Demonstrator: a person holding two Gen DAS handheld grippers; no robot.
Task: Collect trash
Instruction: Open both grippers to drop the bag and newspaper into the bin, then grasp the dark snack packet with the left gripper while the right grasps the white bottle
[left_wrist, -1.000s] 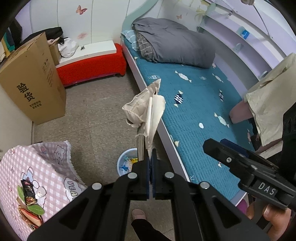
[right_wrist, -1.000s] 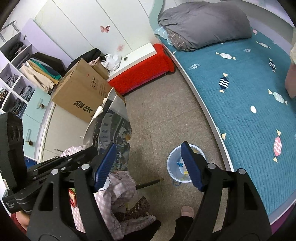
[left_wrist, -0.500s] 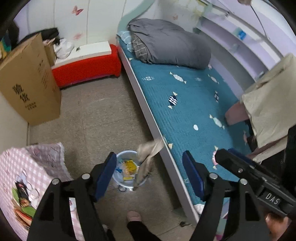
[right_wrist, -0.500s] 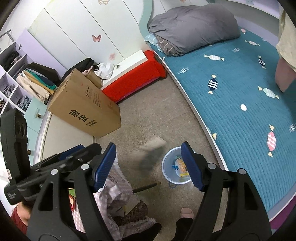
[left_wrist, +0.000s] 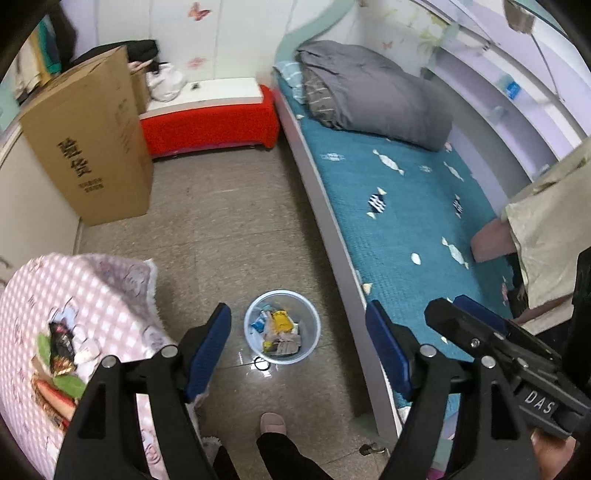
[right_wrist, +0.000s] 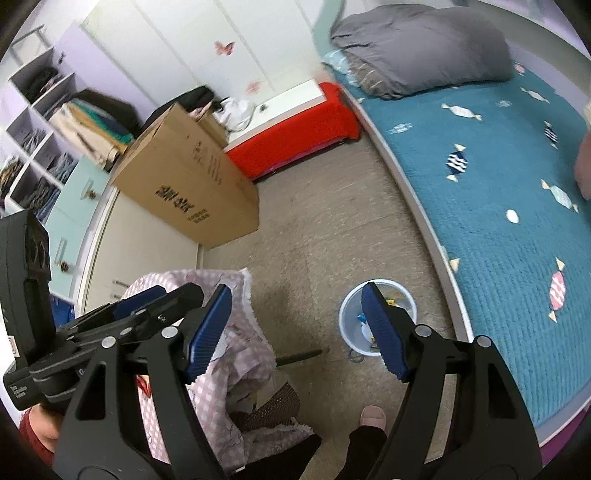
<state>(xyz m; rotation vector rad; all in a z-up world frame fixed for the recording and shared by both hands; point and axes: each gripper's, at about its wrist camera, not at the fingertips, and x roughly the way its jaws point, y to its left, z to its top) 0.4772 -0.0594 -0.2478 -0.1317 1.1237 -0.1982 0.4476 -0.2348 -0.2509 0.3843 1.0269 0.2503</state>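
- Beside the bed (left_wrist: 402, 225), on the tiled floor (left_wrist: 229, 229), stood a small pale-blue trash bin (left_wrist: 282, 326), close to the bed's white edge.
- Trash (left_wrist: 280, 334) lay inside the bin: a yellow packet, blue-and-white wrappers and a crumpled beige piece on top.
- Above the bin hung the left hand-held gripper (left_wrist: 298, 352), its blue pads spread wide with nothing between them.
- Right of the bin, over the bed's edge, the right hand-held gripper (right_wrist: 296, 334) also stood wide and empty; in the right wrist view its right pad overlapped the bin's rim.
- Left of the bin sat a worktop (left_wrist: 74, 332) under a pink checked cloth, carrying a dark snack wrapper (left_wrist: 61, 343).
- Beyond the bin, across the floor, a tall cardboard box (left_wrist: 88, 140) stood beside a red bench (left_wrist: 210, 122).
- Near the bin, at the bottom of both views, a person's foot in a pink slipper (left_wrist: 272, 424) rested on the floor.
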